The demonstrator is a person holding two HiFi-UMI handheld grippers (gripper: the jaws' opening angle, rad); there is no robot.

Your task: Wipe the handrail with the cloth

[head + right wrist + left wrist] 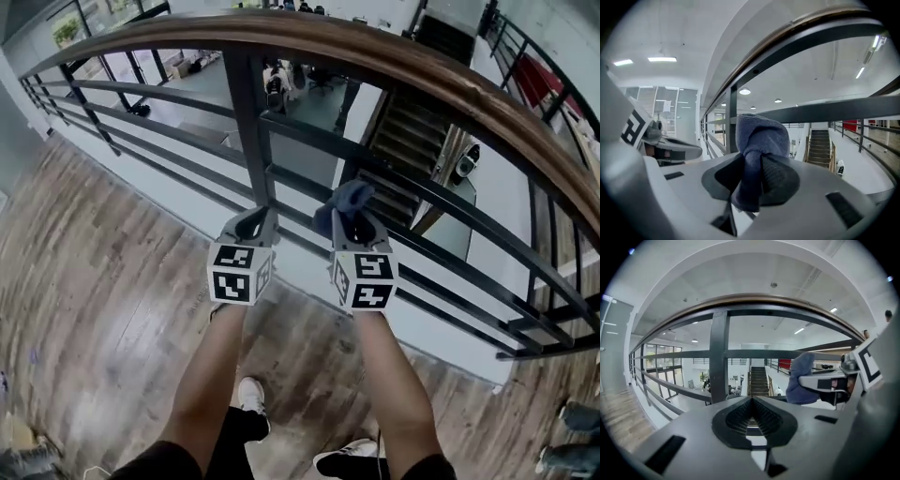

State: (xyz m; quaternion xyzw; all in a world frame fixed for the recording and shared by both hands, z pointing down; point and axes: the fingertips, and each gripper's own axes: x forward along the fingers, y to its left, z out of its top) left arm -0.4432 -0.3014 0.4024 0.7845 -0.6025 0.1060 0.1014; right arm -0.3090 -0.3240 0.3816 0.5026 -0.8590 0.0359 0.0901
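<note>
A brown wooden handrail [394, 66] tops a dark metal railing and curves across the head view; it also arcs overhead as the handrail [754, 300] and the handrail [787, 33]. My right gripper [352, 217] is shut on a bunched blue cloth [343, 201], held below the rail in front of the lower bars. The cloth [757, 150] sticks out past the jaws of the right gripper [752, 176]. My left gripper [251, 225] sits just left of it, shut with nothing in it. In the left gripper view the left gripper [751, 422] shows closed jaws, with the cloth [800, 380] at right.
A thick metal post [247, 122] stands just behind the left gripper, with horizontal bars [450, 202] running across. Beyond the railing is an open drop to a lower floor and a staircase [403, 141]. Wooden floor [84, 272] lies underfoot, with my shoes [251, 394] near the railing.
</note>
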